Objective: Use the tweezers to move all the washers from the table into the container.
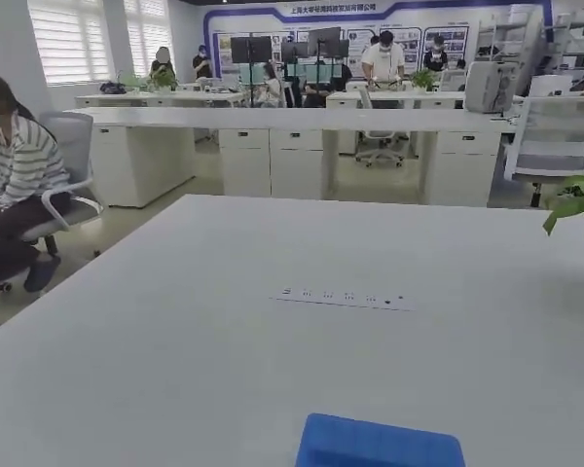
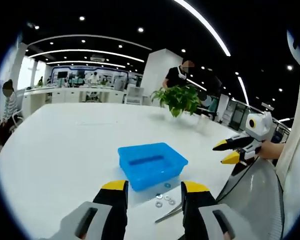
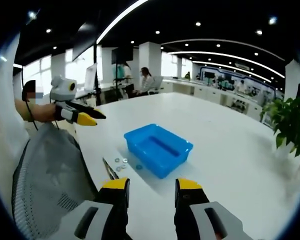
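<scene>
At the lower centre of the left gripper view, the washers lie in a small loose cluster on the white table, just beside the near wall of the blue container; their exact count cannot be read. The tweezers lie flat on the table next to the cluster, on the side away from the container, and neither tool touches them. The left gripper is held short of the work, its yellow-tipped jaws spread apart with nothing between them. The right gripper is likewise parted and empty in its own view, where the container sits mid-frame and the washers and tweezers lie to its left. Each gripper appears in the other's view, raised in the air and well apart from the work. No washer can be made out inside the container, though its floor is partly shaded. In the head view the container shows at the bottom edge, with bare table beyond it. Assessment: the task is not begun; the tweezers have yet to be picked up, and every visible washer is left to transfer. Small flat washers on a smooth top are likely to need a careful pinch
</scene>
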`<state>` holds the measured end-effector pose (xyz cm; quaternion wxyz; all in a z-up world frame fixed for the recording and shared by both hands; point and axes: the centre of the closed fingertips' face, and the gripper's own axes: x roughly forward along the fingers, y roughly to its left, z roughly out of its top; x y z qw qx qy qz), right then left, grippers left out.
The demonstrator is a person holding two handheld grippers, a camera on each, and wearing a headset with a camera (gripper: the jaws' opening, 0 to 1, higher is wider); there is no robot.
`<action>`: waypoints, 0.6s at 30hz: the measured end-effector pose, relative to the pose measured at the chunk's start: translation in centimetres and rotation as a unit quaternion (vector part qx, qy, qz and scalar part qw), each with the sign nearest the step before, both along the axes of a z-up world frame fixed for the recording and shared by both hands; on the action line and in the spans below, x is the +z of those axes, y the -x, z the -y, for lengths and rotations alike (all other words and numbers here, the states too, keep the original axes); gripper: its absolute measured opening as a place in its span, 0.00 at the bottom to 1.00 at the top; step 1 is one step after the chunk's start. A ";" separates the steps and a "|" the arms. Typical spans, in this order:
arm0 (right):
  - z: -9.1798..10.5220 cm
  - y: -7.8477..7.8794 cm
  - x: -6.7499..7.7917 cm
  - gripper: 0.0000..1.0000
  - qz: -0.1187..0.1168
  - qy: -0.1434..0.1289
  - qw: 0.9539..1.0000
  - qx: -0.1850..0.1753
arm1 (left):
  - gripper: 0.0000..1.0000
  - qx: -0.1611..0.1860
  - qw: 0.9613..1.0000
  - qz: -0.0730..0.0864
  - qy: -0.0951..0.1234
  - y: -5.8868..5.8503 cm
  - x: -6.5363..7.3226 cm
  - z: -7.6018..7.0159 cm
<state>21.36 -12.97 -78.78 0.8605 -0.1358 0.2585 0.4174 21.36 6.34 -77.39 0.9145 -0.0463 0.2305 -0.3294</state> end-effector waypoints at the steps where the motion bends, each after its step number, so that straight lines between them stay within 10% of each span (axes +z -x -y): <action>1: -0.8 0.3 -0.7 0.31 -0.012 0.000 1.000 0.012 | 0.39 -0.013 1.000 -0.017 -0.005 0.1 -0.6 0.3; 10: -4.4 1.1 -2.5 0.27 -0.032 0.023 0.996 0.084 | 0.35 -0.112 0.990 -0.062 -0.060 0.7 -3.7 2.3; 18: -7.2 2.4 -4.7 0.19 -0.066 0.041 0.986 0.151 | 0.30 -0.205 0.961 -0.087 -0.164 1.7 -7.0 2.6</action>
